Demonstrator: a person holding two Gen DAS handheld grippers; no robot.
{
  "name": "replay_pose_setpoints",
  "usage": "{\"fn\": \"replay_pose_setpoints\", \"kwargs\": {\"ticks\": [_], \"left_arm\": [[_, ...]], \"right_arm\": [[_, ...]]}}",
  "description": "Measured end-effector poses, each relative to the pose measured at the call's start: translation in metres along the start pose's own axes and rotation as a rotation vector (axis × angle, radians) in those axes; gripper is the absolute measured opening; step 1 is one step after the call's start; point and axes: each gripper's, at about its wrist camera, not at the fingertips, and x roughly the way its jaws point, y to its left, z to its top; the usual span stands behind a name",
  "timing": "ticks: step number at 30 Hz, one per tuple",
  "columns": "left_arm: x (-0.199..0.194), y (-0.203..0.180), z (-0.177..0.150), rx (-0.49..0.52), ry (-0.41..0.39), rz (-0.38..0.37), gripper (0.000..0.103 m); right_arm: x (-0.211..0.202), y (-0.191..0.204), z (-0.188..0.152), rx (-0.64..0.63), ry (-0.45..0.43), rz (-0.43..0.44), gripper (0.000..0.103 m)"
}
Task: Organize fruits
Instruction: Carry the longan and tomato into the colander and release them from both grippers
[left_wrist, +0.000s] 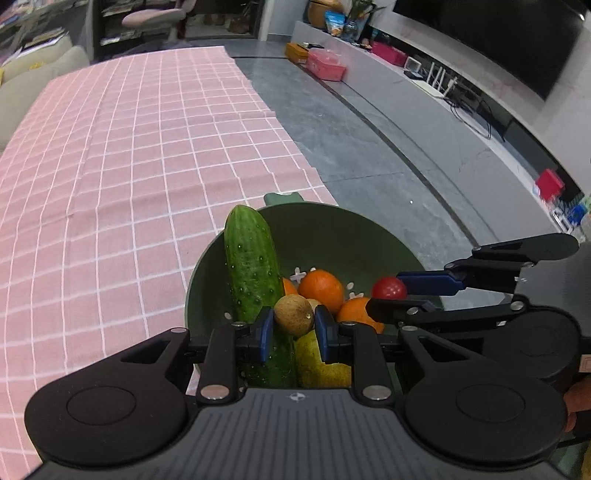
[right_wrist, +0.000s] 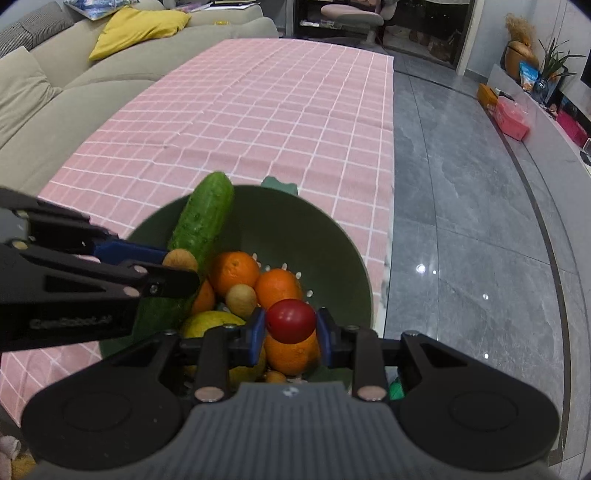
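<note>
1. Pinching a small brown round fruit, the left hand-held gripper hovers over the green colander.
2. The right hand-held gripper clamps a cherry tomato above the oranges.

A home living room: a beige sofa with a yellow cushion beside the pink-checked tabletop, a television opposite.

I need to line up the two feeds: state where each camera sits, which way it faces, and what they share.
Left wrist: on the left gripper, looking down past its fingers, shut on a brown fruit, over the green bowl; the right gripper enters from the right.
Right wrist: on the right gripper, shut on a red fruit; left gripper enters from the left.
Shared: bowl, cucumber, oranges, pink checked cloth.
</note>
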Motion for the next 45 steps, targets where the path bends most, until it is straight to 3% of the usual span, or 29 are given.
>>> {"fn": "replay_pose_setpoints", "kwargs": {"ticks": [3,7,19,21,26,28,33,38,45], "left_arm": [[-0.001,-0.001,0.0,0.017,-0.006,-0.002,0.027],[-0.002,-0.006,0.0,0.027,-0.016,-0.062,0.026],[0.013,-0.011,-0.004,0.028,0.057,-0.062,0.026],[0.011,-0.01,-0.005,0.022,0.059,-0.062,0.03],[-0.001,-0.011,-0.002,0.007,0.025,-0.048,0.051],[-0.009,-0.012,-0.001,0.006,0.005,-0.04,0.052],[-0.036,-0.014,-0.001,0.001,-0.056,-0.008,0.053],[-0.068,-0.014,-0.008,-0.014,-0.141,0.056,0.055],[-0.116,-0.017,-0.02,-0.019,-0.261,0.15,0.055]], "right_arm": [[0.006,0.001,-0.003,-0.013,0.011,-0.003,0.026],[0.009,0.003,-0.005,-0.025,0.017,-0.007,0.026],[0.015,0.004,-0.01,-0.057,0.053,-0.006,0.027],[0.013,0.006,-0.009,-0.067,0.048,-0.006,0.029],[0.004,0.007,-0.009,-0.088,0.04,-0.032,0.043],[-0.002,0.006,-0.009,-0.086,0.027,-0.035,0.051],[-0.025,0.008,-0.009,-0.085,-0.025,-0.07,0.057],[-0.057,0.013,-0.009,-0.054,-0.121,-0.109,0.072],[-0.103,0.025,-0.017,0.015,-0.276,-0.111,0.083]]}}
